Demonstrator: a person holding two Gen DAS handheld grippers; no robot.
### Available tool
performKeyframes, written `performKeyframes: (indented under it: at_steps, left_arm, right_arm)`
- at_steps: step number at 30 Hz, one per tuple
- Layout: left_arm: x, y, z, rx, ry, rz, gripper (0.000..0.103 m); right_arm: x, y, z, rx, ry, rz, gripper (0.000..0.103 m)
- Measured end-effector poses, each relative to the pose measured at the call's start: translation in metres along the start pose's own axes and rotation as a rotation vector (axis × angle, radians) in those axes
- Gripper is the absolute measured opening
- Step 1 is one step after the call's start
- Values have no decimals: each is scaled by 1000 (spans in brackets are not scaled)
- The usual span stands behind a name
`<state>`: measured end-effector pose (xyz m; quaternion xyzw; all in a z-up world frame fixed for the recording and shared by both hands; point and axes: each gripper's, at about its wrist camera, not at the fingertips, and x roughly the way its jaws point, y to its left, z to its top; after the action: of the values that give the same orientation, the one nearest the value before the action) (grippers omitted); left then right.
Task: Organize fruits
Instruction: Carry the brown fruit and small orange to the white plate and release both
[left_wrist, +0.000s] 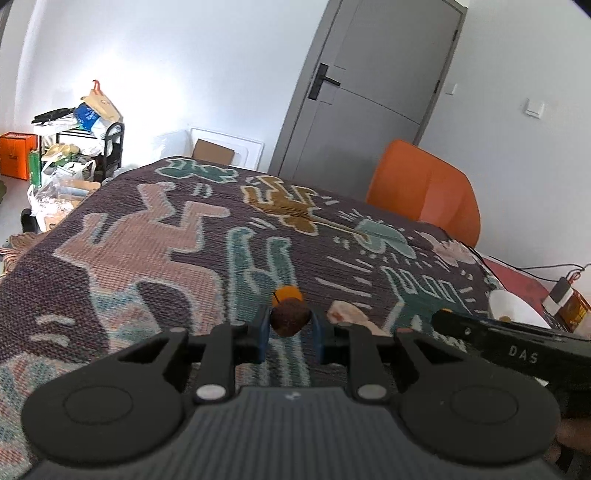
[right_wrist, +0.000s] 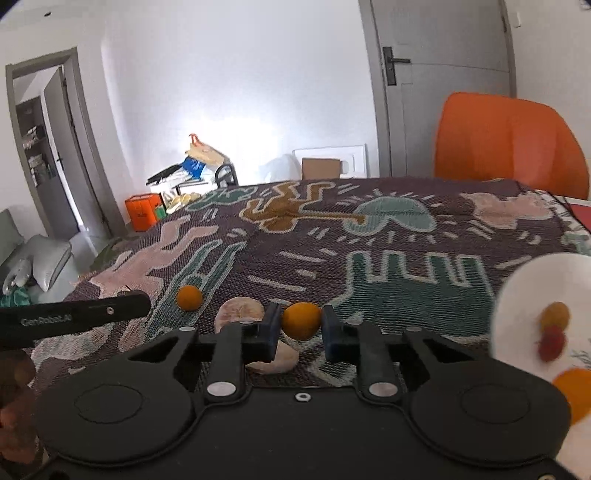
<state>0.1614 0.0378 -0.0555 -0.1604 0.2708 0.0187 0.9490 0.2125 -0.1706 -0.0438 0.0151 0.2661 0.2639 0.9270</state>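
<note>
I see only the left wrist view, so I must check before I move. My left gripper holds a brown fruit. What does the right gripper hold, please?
Observer: The right gripper is shut on an orange fruit.
Operator: Thank you. In my view the bowl is mostly hidden behind the right gripper. What is inside it?
Observer: The bowl holds a yellow fruit, a red fruit just below it, and a larger orange piece nearer the camera.
</note>
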Motion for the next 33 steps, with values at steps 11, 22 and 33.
performKeyframes:
  at_steps: [11, 22, 33]
  left_arm:
    - [-6, -40, -6, 52, -7, -64, 22]
    - [-4, -83, -13, 102, -2, -143, 22]
    - [2, -126, -19, 165, 13, -201, 22]
  right_arm:
    - [-42, -27, -12, 51, -55, -51, 22]
    - [-79, -54, -22, 91, -91, -115, 22]
    - [-106, -89, -39, 167, -118, -165, 22]
